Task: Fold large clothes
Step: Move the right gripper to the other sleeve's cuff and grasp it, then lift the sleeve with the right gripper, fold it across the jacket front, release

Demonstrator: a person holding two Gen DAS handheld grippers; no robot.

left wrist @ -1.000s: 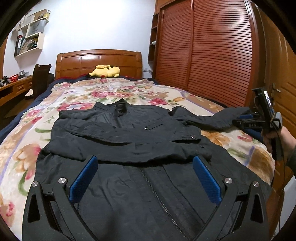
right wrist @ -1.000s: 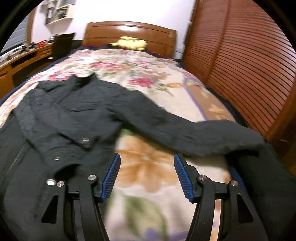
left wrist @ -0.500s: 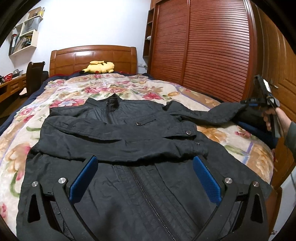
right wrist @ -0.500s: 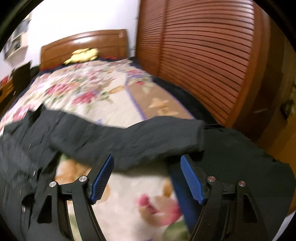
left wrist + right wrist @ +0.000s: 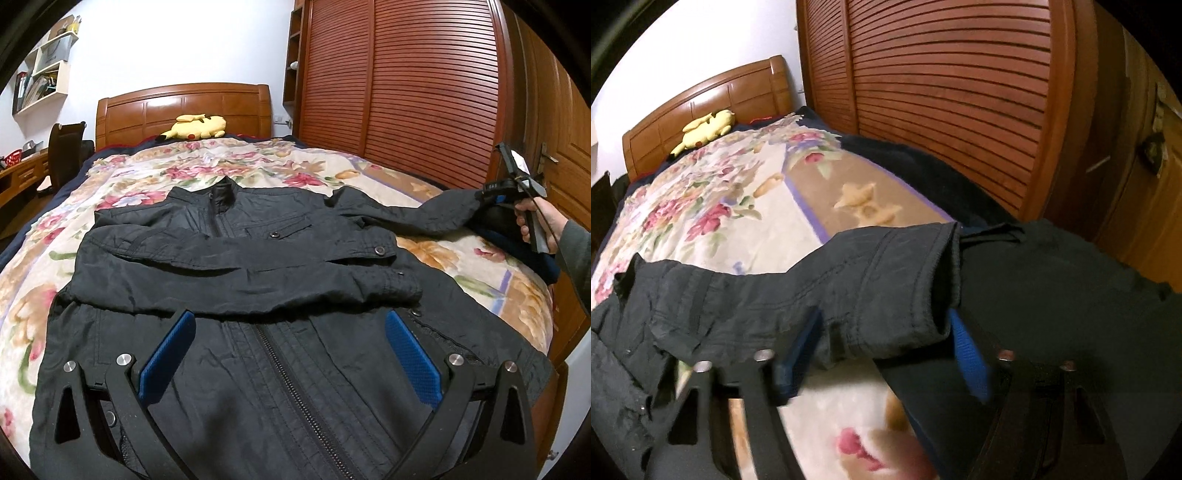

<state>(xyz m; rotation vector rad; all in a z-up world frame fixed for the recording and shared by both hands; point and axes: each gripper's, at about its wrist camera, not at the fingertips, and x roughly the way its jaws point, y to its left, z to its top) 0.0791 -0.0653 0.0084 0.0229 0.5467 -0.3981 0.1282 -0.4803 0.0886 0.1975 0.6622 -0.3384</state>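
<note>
Wooden louvred wardrobe doors (image 5: 406,92) are running along one side of a bed (image 5: 155,177) that is wearing a soft floral blanket, and on it a black jacket (image 5: 280,295) is lying front up with its collar toward the headboard and its hem at the foot edge. Its thin, crinkly shell is showing a centre zip, snap buttons and a flap pocket. One sleeve is already lying folded across the chest; the other sleeve (image 5: 820,291) is stretching out to the wardrobe-side edge of the bed. The right gripper (image 5: 882,343) is working at that sleeve's ribbed cuff, its blue textured pads having just been closing with the cuff between them, though blur is keeping me from telling whether they are pressing yet. The left gripper (image 5: 288,354) is hovering over the lower front with its fingers wide and holding nothing. The step in hand appears to be taking the second sleeve; the next move is likely calling for a firm pinch and carrying the cuff across the chest without dragging the slippery body.
</note>
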